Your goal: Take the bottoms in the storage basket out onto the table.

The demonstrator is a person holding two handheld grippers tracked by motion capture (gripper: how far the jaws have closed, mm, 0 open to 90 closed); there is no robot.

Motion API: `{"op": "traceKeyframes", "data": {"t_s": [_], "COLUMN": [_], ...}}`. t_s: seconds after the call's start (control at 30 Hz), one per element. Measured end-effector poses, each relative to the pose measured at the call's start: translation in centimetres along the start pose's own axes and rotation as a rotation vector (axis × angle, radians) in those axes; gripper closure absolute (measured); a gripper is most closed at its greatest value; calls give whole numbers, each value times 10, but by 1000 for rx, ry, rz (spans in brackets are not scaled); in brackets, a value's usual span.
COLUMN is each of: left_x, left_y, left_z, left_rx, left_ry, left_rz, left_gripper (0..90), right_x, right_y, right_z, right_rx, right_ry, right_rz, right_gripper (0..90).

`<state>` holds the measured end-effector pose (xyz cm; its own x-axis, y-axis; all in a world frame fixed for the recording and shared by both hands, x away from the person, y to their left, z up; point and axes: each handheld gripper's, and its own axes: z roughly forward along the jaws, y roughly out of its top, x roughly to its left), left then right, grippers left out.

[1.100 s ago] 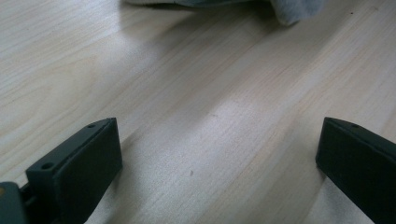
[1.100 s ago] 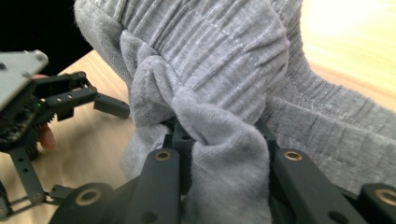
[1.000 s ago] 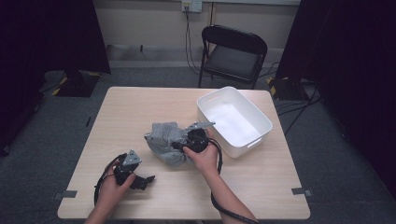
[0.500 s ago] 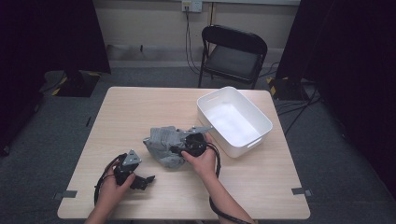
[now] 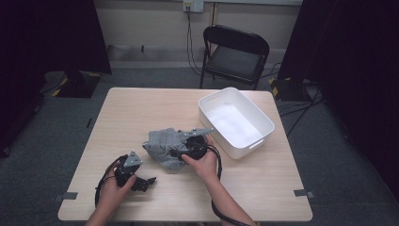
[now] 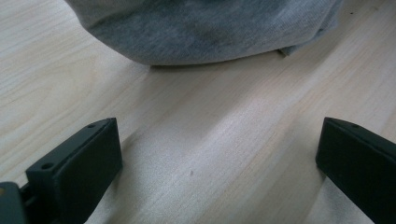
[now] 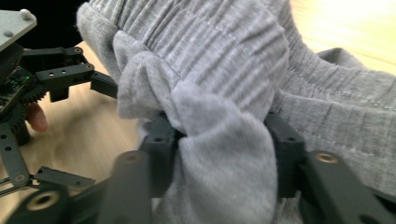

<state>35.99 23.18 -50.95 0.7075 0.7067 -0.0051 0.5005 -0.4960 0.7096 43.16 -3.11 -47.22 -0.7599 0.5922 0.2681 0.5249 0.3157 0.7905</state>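
Jaws, right: my right gripper [image 7: 219, 154] has just been opening; a fold of the crumpled grey ribbed cloth garment [image 5: 165, 146] is bunching between its pads.
Jaws, left: my left gripper [image 5: 148, 181] is standing wide apart, empty.
Garment: lying mid-table beside the white rectangular plastic bin [image 5: 263, 123], just ahead of my left jaws.

Dim room edges, bright table, close-ups soft.

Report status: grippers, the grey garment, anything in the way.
Left gripper open, on bare table. Right gripper fingers just opening, grey garment bunched between them. White bin beside it, nothing blocking.
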Motion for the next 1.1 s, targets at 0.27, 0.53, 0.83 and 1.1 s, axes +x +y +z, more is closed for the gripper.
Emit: {"op": "traceKeyframes", "data": {"t_s": [0.27, 0.53, 0.83, 1.1], "left_x": [0, 0, 0, 0], "left_y": [0, 0, 0, 0], "left_z": [0, 0, 0, 0], "left_rx": [0, 0, 0, 0], "left_ry": [0, 0, 0, 0], "left_rz": [0, 0, 0, 0], "left_gripper": [0, 0, 0, 0], "right_x": [1, -1, -10, -20], "right_y": [4, 9, 16, 22], "right_z": [-5, -18, -41, -64], "right_rx": [8, -13, -38, -60], "right_ry": [-16, -36, -62, -109], "right_rz": [-17, -28, -36, -43], "right_gripper": [351, 289, 278, 271]}}
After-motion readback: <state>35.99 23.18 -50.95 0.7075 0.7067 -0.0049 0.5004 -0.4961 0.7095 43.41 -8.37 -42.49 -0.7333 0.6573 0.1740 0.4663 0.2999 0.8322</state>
